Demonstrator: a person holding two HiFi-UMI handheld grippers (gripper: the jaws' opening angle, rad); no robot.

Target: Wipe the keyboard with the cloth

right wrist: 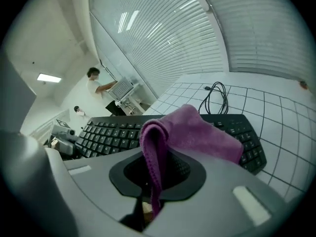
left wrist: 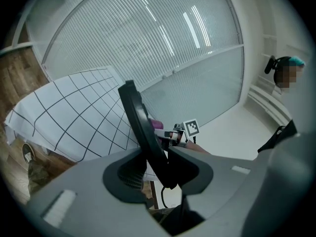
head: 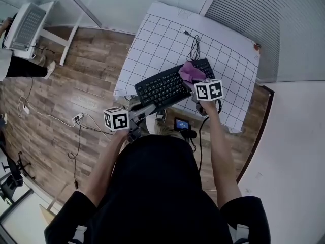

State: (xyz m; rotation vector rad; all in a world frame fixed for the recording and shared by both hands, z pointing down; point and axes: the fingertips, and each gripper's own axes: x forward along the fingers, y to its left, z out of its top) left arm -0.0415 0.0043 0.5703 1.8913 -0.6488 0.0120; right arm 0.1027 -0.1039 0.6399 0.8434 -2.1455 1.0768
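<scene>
Purple cloth (right wrist: 197,132) is hanging pinched between the closed jaws of the right gripper (right wrist: 153,184), draping over the right half of the black keyboard (head: 162,88) on the gridded table (head: 162,34), while the left gripper (left wrist: 164,166) is clamping the keyboard's near-left edge

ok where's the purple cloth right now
Head view, right of centre: the purple cloth is clamped in the right gripper, bunched over the right part of the keyboard.
</scene>
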